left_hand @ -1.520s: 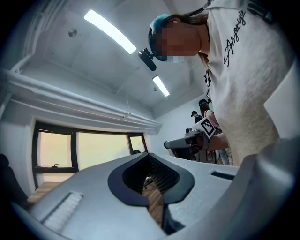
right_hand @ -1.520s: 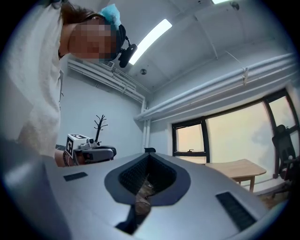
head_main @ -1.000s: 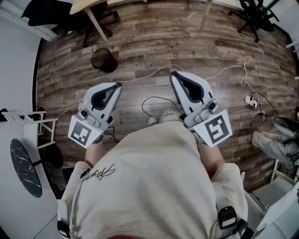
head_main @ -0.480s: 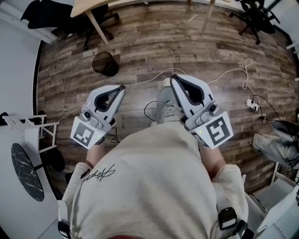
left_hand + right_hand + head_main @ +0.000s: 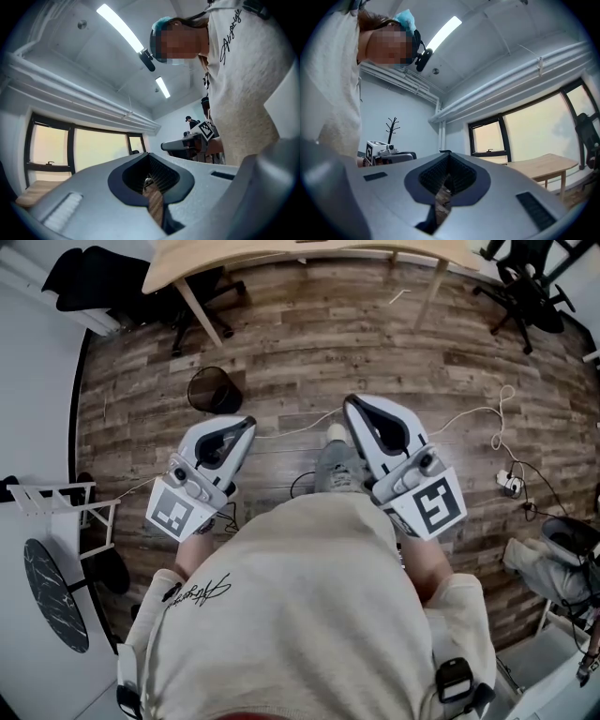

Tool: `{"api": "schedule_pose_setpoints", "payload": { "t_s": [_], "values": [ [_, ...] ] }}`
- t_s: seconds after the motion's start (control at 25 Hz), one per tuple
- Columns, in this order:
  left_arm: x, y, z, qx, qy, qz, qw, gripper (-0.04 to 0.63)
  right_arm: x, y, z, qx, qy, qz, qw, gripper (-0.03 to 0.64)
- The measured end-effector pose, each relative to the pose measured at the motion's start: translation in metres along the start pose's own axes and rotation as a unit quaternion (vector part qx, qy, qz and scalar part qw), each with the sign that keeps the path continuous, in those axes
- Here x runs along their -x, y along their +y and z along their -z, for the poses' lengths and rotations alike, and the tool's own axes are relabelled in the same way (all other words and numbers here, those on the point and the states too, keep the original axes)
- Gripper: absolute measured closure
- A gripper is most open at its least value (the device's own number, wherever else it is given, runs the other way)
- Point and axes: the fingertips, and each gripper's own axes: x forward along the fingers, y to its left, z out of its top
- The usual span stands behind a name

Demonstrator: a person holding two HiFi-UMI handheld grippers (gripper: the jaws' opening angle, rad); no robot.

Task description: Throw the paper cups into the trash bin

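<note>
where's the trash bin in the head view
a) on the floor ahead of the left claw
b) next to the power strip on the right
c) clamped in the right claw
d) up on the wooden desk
a: the black mesh trash bin stands on the wood floor just ahead of the left claw, near a leg of the wooden desk.

Head view looks steeply down; both gripper views tilt toward ceiling [image 5: 89, 56].
</note>
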Motion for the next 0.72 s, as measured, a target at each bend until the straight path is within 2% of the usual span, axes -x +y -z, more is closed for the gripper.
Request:
{"api": "schedule_pose_setpoints", "payload": {
  "t_s": [0.4,0.72],
  "values": [
    [-0.071,0.078,0.026,0.005,0.005,-0.007,1.0000,0.592,-0.064,-0.096,0.009,-0.003,0.005,-0.005,1.000,0.606],
    [-0.135,0.144,0.037,-0.011,0.002,-0.023,0.9997,0.592,-0.115,-0.175,0.010,-0.009,0.002,-0.026,1.000,0.606]
  ]
}}
